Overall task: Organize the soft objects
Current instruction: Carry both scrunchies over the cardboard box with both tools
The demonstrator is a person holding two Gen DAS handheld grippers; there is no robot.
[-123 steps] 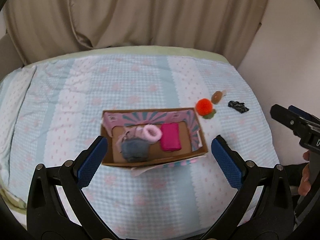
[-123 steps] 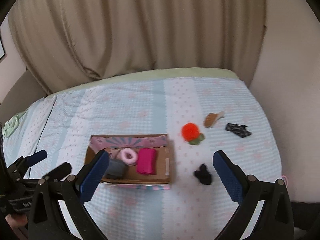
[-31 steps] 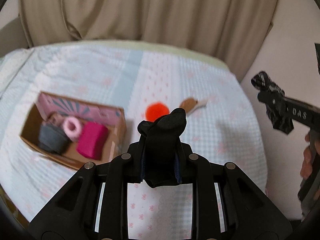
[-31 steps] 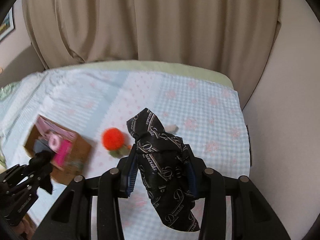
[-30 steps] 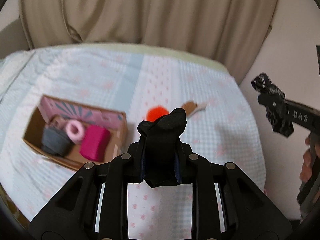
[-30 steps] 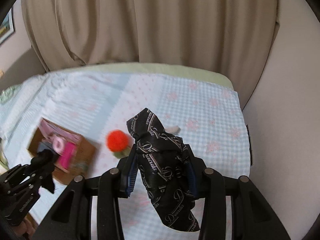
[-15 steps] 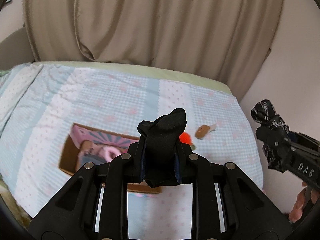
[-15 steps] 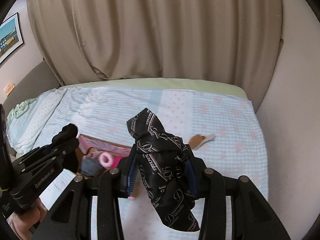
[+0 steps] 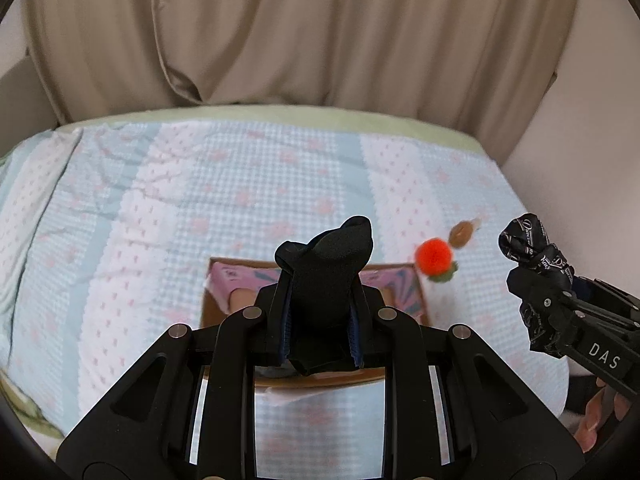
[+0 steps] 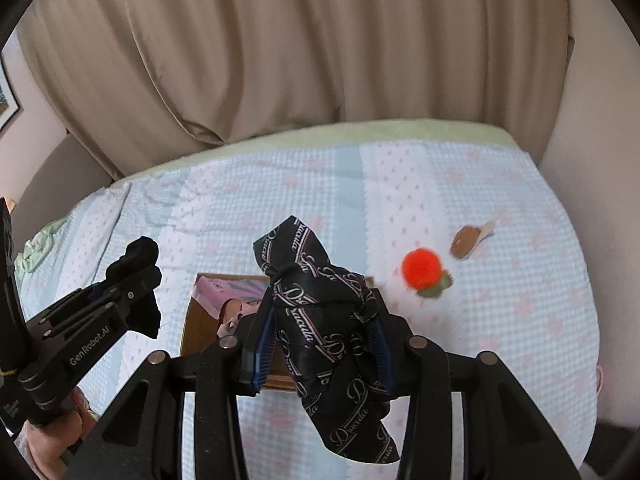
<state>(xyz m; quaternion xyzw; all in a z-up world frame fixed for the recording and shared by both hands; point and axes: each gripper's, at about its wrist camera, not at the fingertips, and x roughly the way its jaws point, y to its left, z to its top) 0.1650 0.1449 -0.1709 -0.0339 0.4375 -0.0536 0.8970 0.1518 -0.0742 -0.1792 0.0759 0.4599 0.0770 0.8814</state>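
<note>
Beige curtains hang behind a bed covered with a pale blue and white checked spread with pink marks. Near the middle of the bed lies an open cardboard box with a pink patterned inner wall; the two tools hide most of its inside in both views. To the right of the box, on the spread, sits an orange pompom with a bit of green under it, and just beyond that a small brown item with a pale end. The left tool is clenched on a plain black sock, which sticks up from between its blue-padded fingers, held above the bed with the box behind it. The right tool is clenched on a black printed cloth with pale lettering, knotted near the top, its loose end hanging below the fingers, also above the box. Part of a hand shows at the lower left of the right wrist view, gripping the left tool's handle.
</note>
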